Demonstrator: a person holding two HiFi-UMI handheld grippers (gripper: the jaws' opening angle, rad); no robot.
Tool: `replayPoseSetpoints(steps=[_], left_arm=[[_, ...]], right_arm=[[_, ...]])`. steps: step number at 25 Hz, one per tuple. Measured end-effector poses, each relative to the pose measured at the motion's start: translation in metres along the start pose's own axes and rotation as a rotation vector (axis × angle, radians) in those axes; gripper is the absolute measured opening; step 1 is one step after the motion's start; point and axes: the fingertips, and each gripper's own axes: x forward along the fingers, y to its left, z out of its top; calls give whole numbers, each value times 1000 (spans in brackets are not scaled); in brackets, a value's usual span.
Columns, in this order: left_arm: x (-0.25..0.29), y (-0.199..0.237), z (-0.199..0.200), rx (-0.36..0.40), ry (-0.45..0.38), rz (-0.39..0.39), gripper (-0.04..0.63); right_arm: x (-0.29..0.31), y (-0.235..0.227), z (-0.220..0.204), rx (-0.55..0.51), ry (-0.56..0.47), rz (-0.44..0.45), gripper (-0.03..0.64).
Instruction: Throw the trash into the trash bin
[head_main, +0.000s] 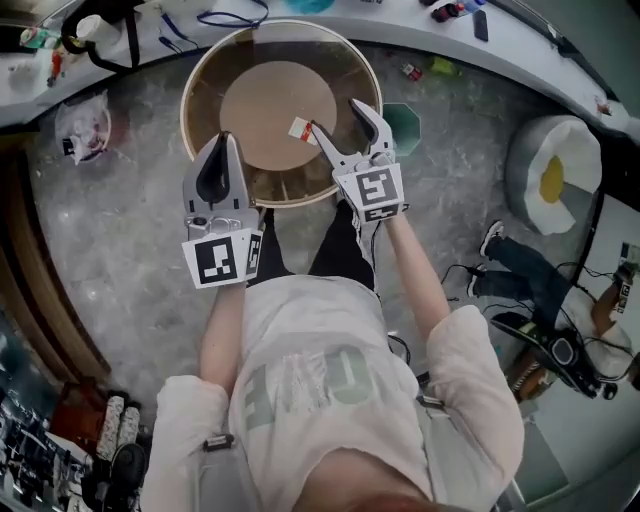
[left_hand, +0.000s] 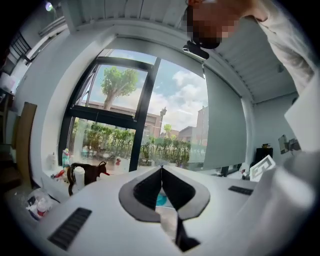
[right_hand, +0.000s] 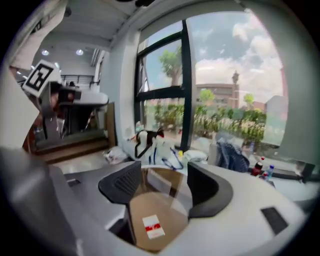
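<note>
Right tool released, jaws apart over trash bin so wrapper drops in; probably lying on the bottom. Left tool clenched, empty, parked at rim.

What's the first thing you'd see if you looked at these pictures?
The big round bin stands right in front of the person. The right gripper hangs over it with jaws open, and a little white and red scrap shows beside them against the bin's brown bottom. Off to the right lies a cushion that looks like a fried egg.
</note>
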Motion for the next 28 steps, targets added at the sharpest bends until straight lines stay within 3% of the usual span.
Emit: replayPoseSetpoints(steps=[3,6,10,16,20,28], left_arm=[[13,14,-42,-6,47,8,12],[20,29,-71,0,60,8,12],[12,53,-107,-12,112,52,12],[-11,96,-141,-24,178,117,12],[-22,119,-151,-35,201,158,12],[-24,124,-151,-47,204,165,12]], right_arm=[[47,21,-110,-22,275,156,279],[77,34,-203,-67,482,222,281],[87,52,-280,-138,700,291,281],[107,58,-331,-268,869,332,313],[118,54,-344,-325,925,339,313],[117,58,-344,-279,951,330,313]])
